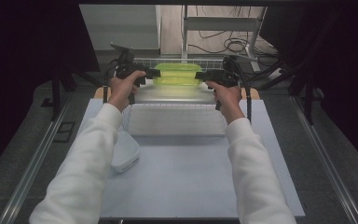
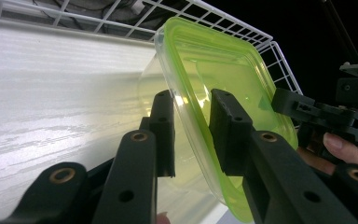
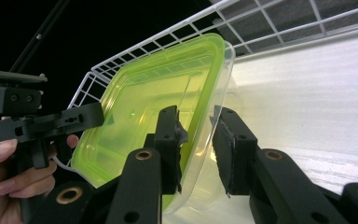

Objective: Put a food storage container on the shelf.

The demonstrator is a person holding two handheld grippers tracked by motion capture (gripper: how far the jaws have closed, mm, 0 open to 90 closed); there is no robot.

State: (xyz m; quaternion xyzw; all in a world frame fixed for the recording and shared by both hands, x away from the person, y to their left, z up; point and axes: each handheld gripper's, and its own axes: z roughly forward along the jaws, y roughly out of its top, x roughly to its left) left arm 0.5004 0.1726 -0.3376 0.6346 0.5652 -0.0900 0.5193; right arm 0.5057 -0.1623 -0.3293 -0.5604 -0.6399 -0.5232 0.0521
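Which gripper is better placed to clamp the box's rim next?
Left, by a little. The box rim runs deep between the open jaws of the left gripper. The right gripper, also open, straddles the rim too, but seemingly less deep.

Green container (image 1: 177, 74), left gripper (image 1: 145, 74), right gripper (image 1: 204, 75)
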